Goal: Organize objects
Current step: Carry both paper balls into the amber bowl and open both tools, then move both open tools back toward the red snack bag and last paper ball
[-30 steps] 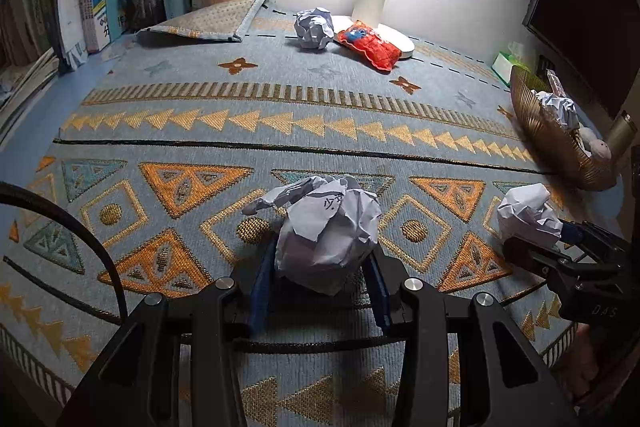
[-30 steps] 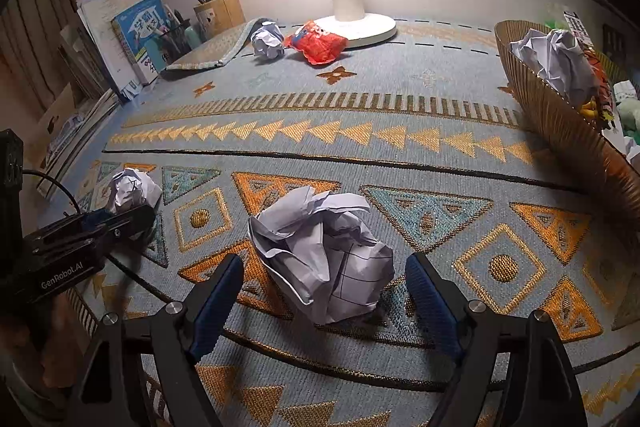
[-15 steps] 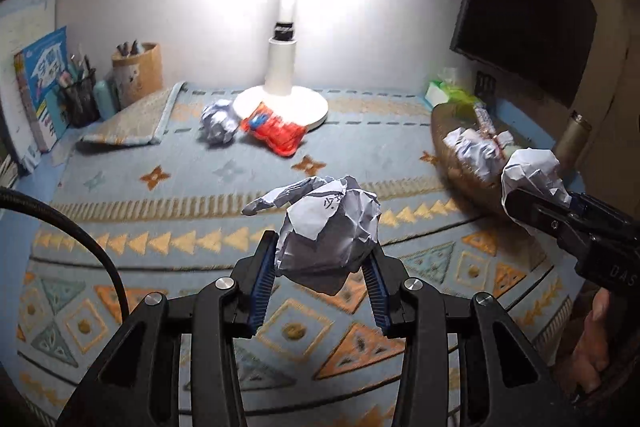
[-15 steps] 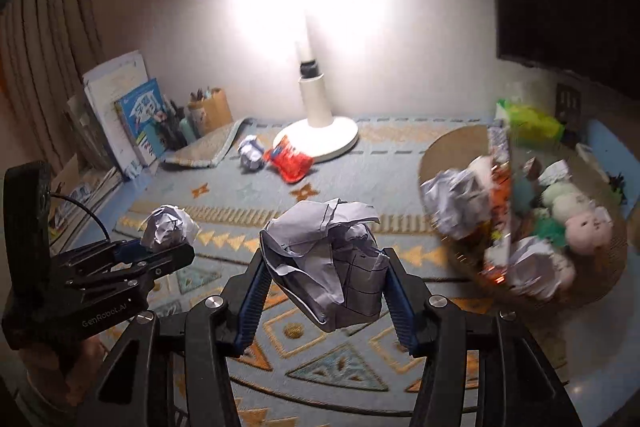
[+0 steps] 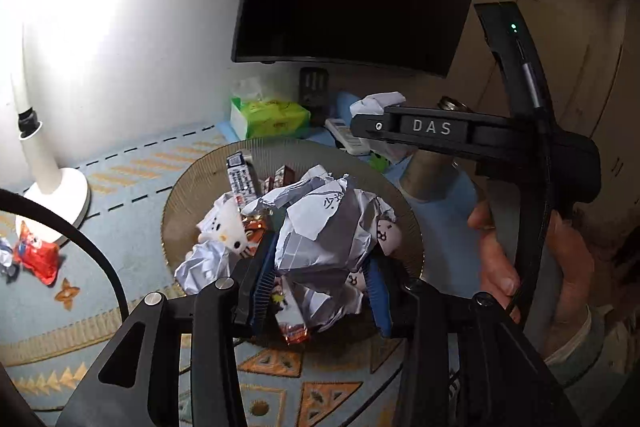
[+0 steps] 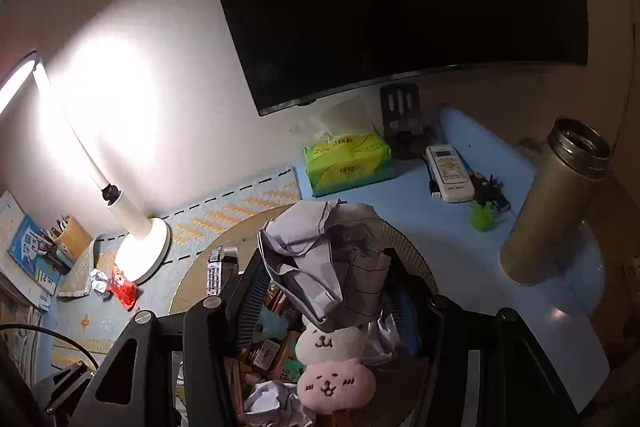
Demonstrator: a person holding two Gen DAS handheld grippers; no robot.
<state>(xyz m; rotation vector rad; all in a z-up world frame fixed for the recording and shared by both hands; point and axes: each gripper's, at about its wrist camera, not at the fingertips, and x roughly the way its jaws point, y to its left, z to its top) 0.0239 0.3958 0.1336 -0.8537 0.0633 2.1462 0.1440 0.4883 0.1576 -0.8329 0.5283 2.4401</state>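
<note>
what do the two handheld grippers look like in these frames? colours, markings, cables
Both are matte black frames with silver screw heads and ribbed blue pads on the fingers. The left gripper has a black cable looping at its left. The right gripper, seen side-on, carries white "DAS" lettering and a small green light on its handle. A light cuff shows at the wrist.

The left gripper (image 5: 320, 281) angled downward over the basket (image 5: 192, 187), its blue pads (image 5: 262, 281) pinching a paper ball (image 5: 320, 231). The right gripper (image 6: 326, 287) also tilted down over the basket, jaws clamped on a second paper ball (image 6: 328, 263). In the left wrist view, the person's right hand (image 5: 532, 259) gripped its handle just right of the basket.
</note>
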